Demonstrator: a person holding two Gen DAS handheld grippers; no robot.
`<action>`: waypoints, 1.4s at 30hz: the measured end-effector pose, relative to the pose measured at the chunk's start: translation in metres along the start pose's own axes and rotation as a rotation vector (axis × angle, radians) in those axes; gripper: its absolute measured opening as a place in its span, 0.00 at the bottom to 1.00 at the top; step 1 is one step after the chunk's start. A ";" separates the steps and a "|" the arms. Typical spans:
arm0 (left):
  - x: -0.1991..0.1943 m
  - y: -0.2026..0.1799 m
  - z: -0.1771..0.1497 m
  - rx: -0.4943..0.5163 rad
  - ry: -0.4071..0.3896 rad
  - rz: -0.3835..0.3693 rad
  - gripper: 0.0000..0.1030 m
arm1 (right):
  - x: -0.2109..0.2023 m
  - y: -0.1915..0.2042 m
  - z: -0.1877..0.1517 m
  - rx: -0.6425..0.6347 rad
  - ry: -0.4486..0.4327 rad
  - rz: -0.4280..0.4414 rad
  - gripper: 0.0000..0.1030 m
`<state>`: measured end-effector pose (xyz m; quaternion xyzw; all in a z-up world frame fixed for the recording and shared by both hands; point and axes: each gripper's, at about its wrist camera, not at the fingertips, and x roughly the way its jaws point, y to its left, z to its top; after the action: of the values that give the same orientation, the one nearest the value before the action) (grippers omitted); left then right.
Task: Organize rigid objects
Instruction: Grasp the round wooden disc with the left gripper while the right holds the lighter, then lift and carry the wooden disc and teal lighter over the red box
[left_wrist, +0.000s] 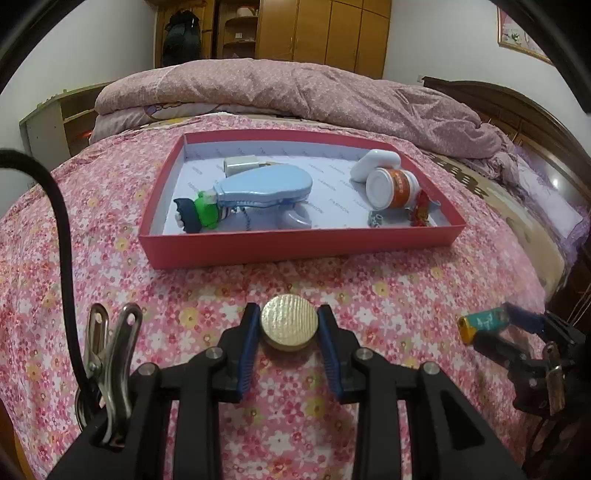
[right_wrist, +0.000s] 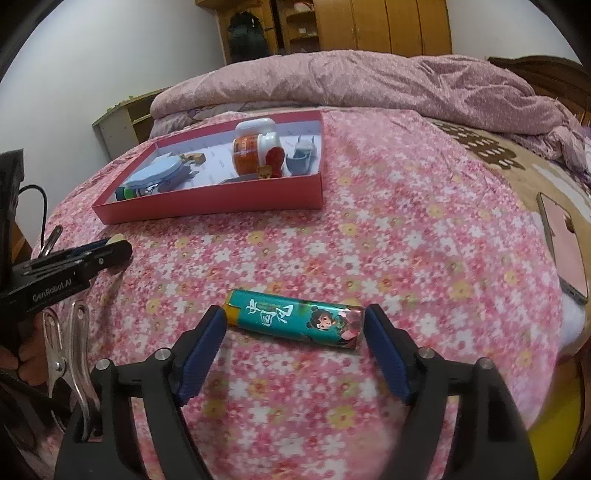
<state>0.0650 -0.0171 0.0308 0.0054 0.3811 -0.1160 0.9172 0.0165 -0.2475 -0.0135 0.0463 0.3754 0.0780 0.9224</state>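
Your left gripper (left_wrist: 289, 325) pinches the gold cap (left_wrist: 289, 326), w/ the box (left_wrist: 295, 247) at 12 o'clock. Right gripper (right_wrist: 295, 325) is spread wide around the lighter (right_wrist: 295, 320) on the bedspread (right_wrist: 406, 240); pads look clear of it. Most items are boxed already; I'd say cap & lighter remain.

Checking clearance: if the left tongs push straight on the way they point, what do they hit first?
Left tongs already clamp the round gold ribbed cap. Ahead lies bare pink floral bedspread, then probably the red shallow box's near wall; depth is uncertain.
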 end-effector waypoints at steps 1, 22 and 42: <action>-0.001 0.001 -0.001 -0.003 -0.001 0.000 0.32 | 0.001 0.002 0.001 0.003 0.005 -0.006 0.81; -0.009 0.021 0.003 -0.048 -0.010 0.050 0.32 | 0.008 0.025 0.006 -0.041 0.038 -0.112 0.81; -0.010 0.028 0.082 -0.025 -0.085 0.011 0.32 | 0.011 0.040 0.078 -0.082 -0.037 -0.008 0.81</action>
<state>0.1212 0.0041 0.0935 -0.0090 0.3430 -0.1065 0.9332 0.0743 -0.2084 0.0400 0.0084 0.3549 0.0885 0.9307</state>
